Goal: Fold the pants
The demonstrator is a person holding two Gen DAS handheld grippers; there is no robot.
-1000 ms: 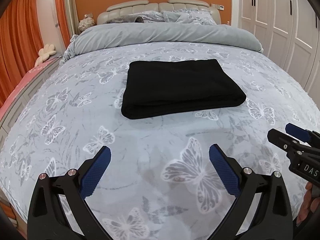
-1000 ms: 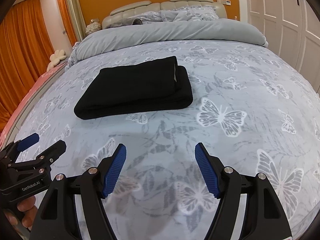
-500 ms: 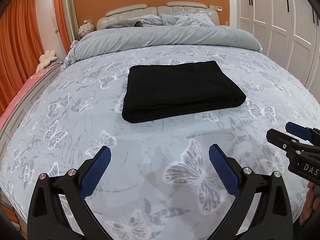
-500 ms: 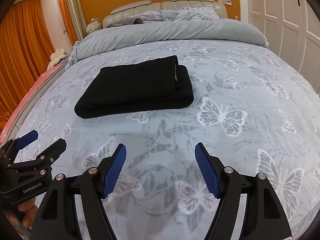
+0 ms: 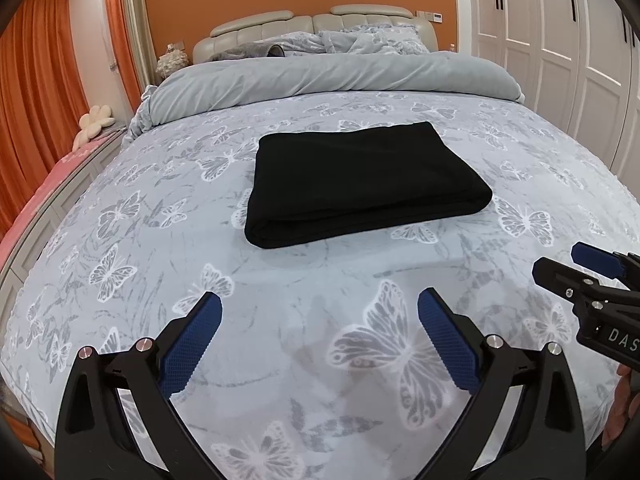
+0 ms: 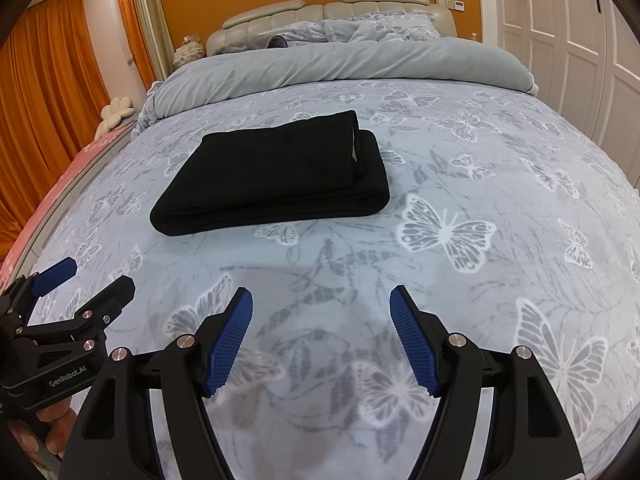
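Black pants [image 5: 362, 182] [image 6: 276, 174] lie folded into a flat rectangular stack on the butterfly-print bedspread [image 5: 312, 280], near the bed's middle. My left gripper [image 5: 320, 304] hovers over the bedspread on the near side of the pants, open, with nothing between its blue pads. My right gripper [image 6: 322, 296] is open too, empty, beside the left one and likewise short of the pants. In each view the other gripper shows at the edge, right gripper [image 5: 568, 268] and left gripper [image 6: 86, 274], with fingers apart. Neither touches the pants.
A rolled grey duvet [image 5: 332, 76] and pillows lie at the head of the bed below a padded headboard [image 5: 320, 24]. White wardrobe doors [image 5: 560, 40] line the right side. Orange curtains [image 5: 36, 92] and a pink-topped bench with a flower cushion [image 5: 94, 122] stand on the left.
The left wrist view has tilted up slightly, so the bed and pants sit lower in its frame. The pants and both grippers' openings are unchanged.
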